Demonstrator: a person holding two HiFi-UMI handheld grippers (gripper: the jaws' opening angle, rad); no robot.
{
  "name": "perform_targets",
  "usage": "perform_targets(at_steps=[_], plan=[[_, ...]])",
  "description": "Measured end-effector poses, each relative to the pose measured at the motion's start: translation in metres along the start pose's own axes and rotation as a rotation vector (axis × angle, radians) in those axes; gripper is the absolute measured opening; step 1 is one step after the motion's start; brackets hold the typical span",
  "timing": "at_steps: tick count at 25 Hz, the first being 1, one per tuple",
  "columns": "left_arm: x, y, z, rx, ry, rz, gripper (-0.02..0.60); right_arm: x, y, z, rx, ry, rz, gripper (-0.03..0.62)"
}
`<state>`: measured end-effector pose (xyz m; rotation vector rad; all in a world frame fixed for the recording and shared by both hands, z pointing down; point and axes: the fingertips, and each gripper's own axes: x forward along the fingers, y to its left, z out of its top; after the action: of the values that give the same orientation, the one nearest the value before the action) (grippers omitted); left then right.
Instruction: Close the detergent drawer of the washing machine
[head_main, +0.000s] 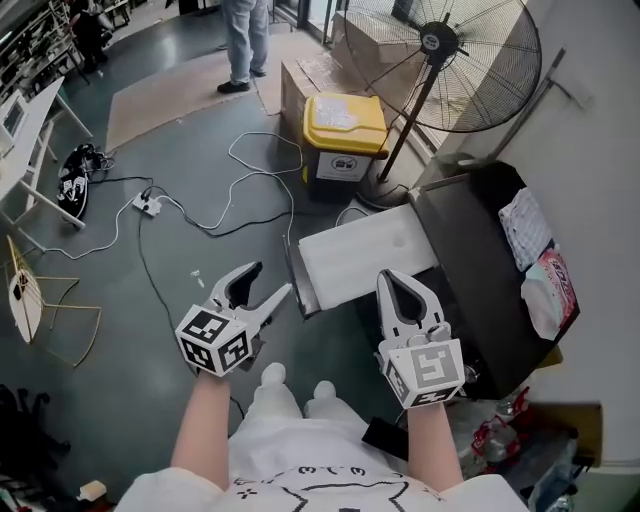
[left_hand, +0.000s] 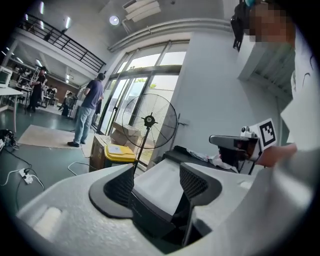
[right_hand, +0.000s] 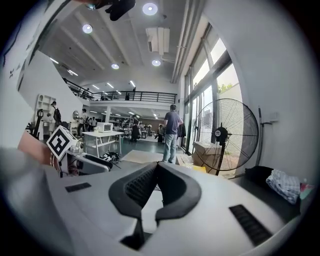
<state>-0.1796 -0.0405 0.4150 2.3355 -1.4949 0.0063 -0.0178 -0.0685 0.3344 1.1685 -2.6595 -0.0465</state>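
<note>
the detergent drawer (head_main: 365, 258) sticks out open from the washing machine (head_main: 475, 250). the left claw (head_main: 270, 280) gapes wide at the drawer's eight o'clock, gripping nothing. the right claw (head_main: 388, 280) is pinched together at five o'clock, empty.

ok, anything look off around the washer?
The white detergent drawer juts well out of the dark washing machine and is plainly left open. A power strip also lies on the floor, with loose cables sprawled around it.
</note>
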Motion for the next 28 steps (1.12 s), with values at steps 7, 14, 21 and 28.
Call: perform_targets(at_steps=[7, 14, 21, 28], plan=[[0.005, 0.031, -0.028, -0.085, 0.085, -0.146, 0.291, 0.022, 0.023, -0.013, 0.027, 0.077, -0.089, 0.002], [0.015, 0.040, -0.058, -0.213, 0.149, -0.307, 0.291, 0.030, 0.042, -0.033, 0.051, 0.146, -0.165, 0.002], [0.028, 0.051, -0.082, -0.344, 0.168, -0.397, 0.291, 0.037, 0.049, -0.051, 0.068, 0.195, -0.214, 0.002], [0.038, 0.054, -0.106, -0.489, 0.194, -0.469, 0.291, 0.041, 0.053, -0.065, 0.112, 0.220, -0.248, 0.002]])
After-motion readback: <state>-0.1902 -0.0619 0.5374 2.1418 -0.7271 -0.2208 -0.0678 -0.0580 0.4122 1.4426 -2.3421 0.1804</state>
